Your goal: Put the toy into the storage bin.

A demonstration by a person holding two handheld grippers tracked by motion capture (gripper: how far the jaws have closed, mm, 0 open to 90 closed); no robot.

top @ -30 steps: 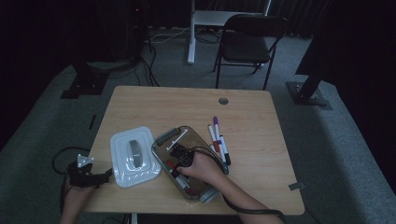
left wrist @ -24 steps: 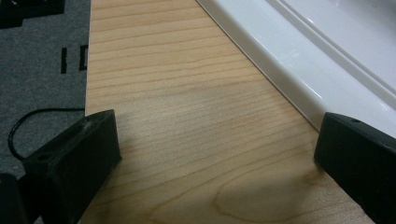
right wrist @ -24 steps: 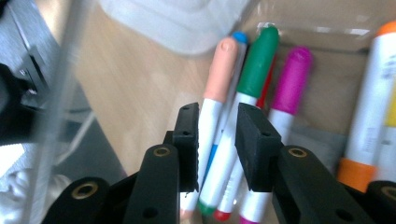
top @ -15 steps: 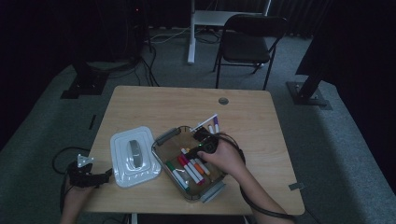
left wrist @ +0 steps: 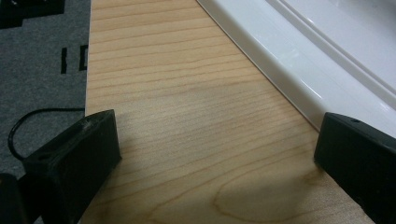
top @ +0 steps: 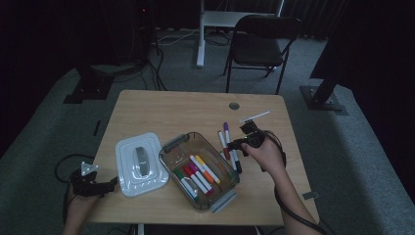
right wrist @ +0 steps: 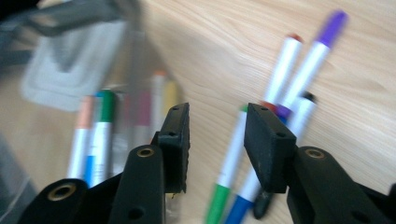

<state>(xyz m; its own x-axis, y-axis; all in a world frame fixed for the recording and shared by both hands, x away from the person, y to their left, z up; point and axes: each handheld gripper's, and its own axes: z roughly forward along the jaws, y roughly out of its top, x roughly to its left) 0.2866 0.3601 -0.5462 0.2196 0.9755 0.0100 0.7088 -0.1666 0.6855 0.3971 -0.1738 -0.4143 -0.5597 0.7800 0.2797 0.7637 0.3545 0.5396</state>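
Note:
A clear plastic container [top: 172, 147] stands mid-table with several coloured markers [top: 198, 174] lying in it. Its white lid [top: 139, 164] lies flat to its left. More markers [top: 226, 142] lie loose on the wood just right of the container, one of them purple-capped [right wrist: 308, 60] and one green-ended [right wrist: 229, 163]. My right gripper [top: 235, 144] hovers over these loose markers. Its jaws [right wrist: 217, 116] have just been opening and nothing is between them. My left gripper [top: 110, 185] rests at the table's front left edge by the lid, jaws [left wrist: 219, 135] wide apart over bare wood.
The lid's rim [left wrist: 289, 70] runs close past the left gripper's right jaw. A thin white strip [top: 254, 117] and a cable hole [top: 234, 105] lie at the table's far right. A black chair [top: 259, 46] stands behind the table. Carpet [top: 58, 142] surrounds it.
My right hand has left the container and moved right and slightly up to the loose markers, with its jaws opening. The markers in the container now show. The left hand stayed put.

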